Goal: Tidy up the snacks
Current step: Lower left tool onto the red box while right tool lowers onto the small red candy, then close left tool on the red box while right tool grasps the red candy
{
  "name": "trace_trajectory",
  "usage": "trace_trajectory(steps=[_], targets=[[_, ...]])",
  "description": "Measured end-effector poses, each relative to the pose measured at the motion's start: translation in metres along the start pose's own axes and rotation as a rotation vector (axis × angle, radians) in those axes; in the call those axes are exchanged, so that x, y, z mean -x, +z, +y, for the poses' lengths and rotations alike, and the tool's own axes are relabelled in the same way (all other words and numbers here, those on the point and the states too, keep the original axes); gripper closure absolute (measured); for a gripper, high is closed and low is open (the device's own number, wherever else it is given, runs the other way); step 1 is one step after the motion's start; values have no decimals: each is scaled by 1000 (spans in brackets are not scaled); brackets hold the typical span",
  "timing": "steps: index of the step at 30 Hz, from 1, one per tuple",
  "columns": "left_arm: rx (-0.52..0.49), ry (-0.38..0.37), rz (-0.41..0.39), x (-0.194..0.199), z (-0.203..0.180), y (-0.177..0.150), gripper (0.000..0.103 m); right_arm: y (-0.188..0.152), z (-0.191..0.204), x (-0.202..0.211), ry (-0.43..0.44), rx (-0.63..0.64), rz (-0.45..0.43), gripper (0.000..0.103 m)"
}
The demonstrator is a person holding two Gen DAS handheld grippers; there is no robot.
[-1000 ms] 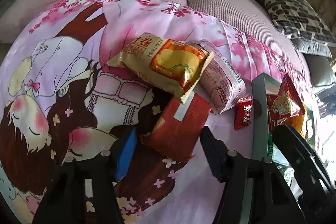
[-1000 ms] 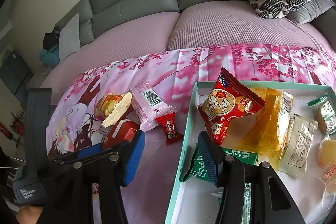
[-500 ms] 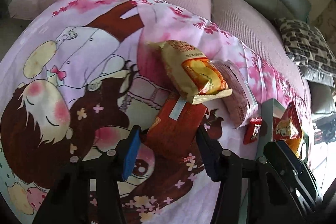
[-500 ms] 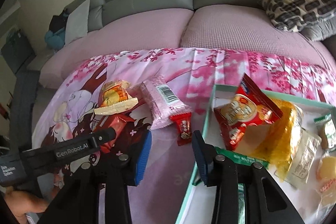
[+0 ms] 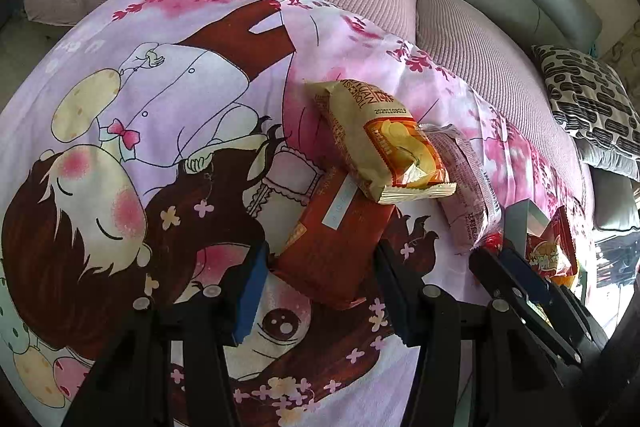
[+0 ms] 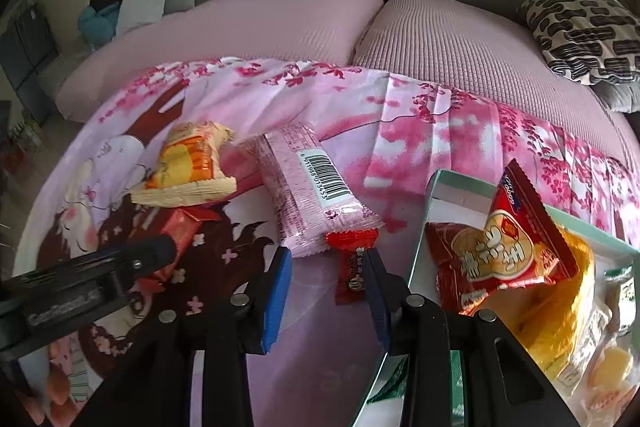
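My left gripper (image 5: 320, 291) is open, its fingers either side of the near end of a flat dark-red snack pack (image 5: 336, 247) lying on the printed cloth. A yellow-orange roll pack (image 5: 384, 147) lies across the red pack's far end. A pink wrapped bar (image 6: 312, 191) lies beside it. My right gripper (image 6: 328, 291) is open, with a small red candy packet (image 6: 352, 267) against its right finger. The green-rimmed box (image 6: 456, 187) at the right holds a red snack bag (image 6: 504, 251) and other snacks.
The pink cartoon cloth (image 5: 140, 107) covers a pink sofa seat (image 6: 280, 23). A patterned cushion (image 6: 584, 35) sits at the far right. The left gripper's body (image 6: 80, 295) shows at the left of the right wrist view.
My left gripper has swung left and closed in around the dark-red pack. My right gripper has moved left from over the box to the small red candy packet.
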State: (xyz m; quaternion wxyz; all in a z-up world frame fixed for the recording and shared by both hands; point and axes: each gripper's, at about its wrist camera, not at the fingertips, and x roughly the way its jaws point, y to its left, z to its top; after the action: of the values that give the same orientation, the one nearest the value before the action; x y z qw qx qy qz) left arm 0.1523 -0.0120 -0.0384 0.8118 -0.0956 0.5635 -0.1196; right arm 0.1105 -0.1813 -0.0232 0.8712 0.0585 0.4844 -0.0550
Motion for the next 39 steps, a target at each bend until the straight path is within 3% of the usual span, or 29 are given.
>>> trace_trajectory(steps=[15, 23, 39], targets=[[2, 11, 8, -5, 0, 2, 48, 1, -3, -13, -33, 23, 38, 79], [-38, -10, -27, 8, -8, 2, 55, -7, -3, 15, 29, -24, -11, 81], [-93, -28, -111, 45, -18, -7, 57, -27, -5, 69, 83, -118, -109, 81]])
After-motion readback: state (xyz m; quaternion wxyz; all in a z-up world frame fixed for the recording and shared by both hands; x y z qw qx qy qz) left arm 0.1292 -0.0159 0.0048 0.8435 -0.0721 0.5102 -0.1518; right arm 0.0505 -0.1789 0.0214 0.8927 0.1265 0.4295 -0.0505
